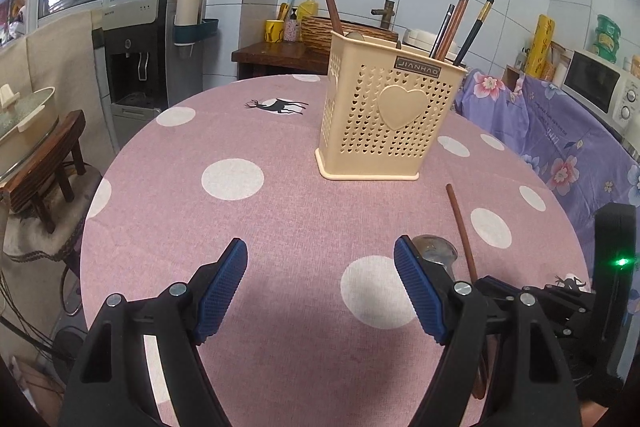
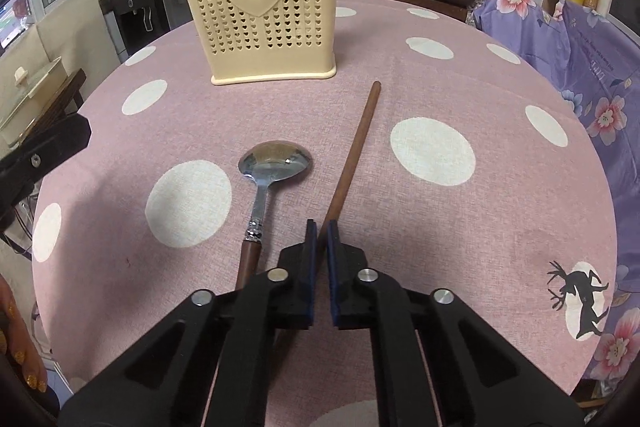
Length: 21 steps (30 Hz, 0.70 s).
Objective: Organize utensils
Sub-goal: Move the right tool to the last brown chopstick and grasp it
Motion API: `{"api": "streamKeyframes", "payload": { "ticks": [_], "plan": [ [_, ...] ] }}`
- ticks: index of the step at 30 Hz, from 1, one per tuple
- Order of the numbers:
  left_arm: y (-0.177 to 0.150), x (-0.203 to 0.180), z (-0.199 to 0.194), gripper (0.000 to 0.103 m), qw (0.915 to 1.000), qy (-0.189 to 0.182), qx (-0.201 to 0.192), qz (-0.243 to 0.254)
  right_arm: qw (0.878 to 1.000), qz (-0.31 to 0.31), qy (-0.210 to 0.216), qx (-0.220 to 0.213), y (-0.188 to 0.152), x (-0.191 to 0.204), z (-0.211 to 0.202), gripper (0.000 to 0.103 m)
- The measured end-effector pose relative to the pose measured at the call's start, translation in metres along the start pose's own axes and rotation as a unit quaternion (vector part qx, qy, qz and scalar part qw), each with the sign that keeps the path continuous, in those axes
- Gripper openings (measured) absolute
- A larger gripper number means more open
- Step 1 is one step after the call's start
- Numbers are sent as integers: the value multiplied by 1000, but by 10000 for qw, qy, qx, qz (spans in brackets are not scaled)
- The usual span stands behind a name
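Observation:
A cream perforated utensil holder (image 1: 384, 115) with a heart stands on the pink dotted table (image 1: 248, 227); it also shows in the right wrist view (image 2: 260, 3). It holds several chopsticks (image 1: 452, 31) and a wooden handle (image 1: 330, 1). A brown chopstick (image 2: 354, 147) lies on the table, its near end between the pads of my right gripper (image 2: 322, 227), which is shut on it. A metal spoon (image 2: 270, 167) with a brown handle lies just left of it. My left gripper (image 1: 320, 259) is open and empty above the table; the spoon (image 1: 436, 253) and chopstick (image 1: 460, 223) lie at its right.
A water dispenser (image 1: 140, 67) stands beyond the table at the left. A purple floral cloth (image 1: 560, 139) covers furniture at the right, with a microwave (image 1: 600, 87) behind. A wooden stool with a pot (image 1: 28, 131) is at the left. The right gripper's body (image 1: 560, 307) sits at the lower right.

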<state>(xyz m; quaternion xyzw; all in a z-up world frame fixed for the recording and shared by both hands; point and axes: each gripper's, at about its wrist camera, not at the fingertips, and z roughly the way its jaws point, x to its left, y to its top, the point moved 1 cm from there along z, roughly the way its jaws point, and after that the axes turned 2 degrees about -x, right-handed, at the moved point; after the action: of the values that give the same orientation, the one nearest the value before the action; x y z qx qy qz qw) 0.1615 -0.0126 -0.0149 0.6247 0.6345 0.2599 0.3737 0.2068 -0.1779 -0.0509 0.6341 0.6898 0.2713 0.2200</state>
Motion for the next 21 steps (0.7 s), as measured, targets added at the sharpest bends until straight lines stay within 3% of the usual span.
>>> {"api": "streamKeyframes", "payload": {
  "ticks": [9, 15, 18, 20, 21],
  "plan": [
    [-5, -7, 2, 75, 9999, -126, 104, 26, 9988, 454, -166, 25, -14, -51, -8, 1],
    [-8, -12, 3, 75, 9997, -194, 142, -19, 9958, 882, 224, -93, -19, -70, -13, 2],
    [-9, -12, 1, 75, 9998, -171, 111, -10, 9940, 998, 375, -230, -16, -69, -19, 13],
    [-8, -10, 1, 76, 9998, -175, 109, -57, 9946, 917, 373, -304, -13, -62, -21, 37],
    [-8, -10, 1, 76, 9998, -171, 116, -64, 9947, 900, 387, -319, -12, -59, -21, 40]
  ]
}}
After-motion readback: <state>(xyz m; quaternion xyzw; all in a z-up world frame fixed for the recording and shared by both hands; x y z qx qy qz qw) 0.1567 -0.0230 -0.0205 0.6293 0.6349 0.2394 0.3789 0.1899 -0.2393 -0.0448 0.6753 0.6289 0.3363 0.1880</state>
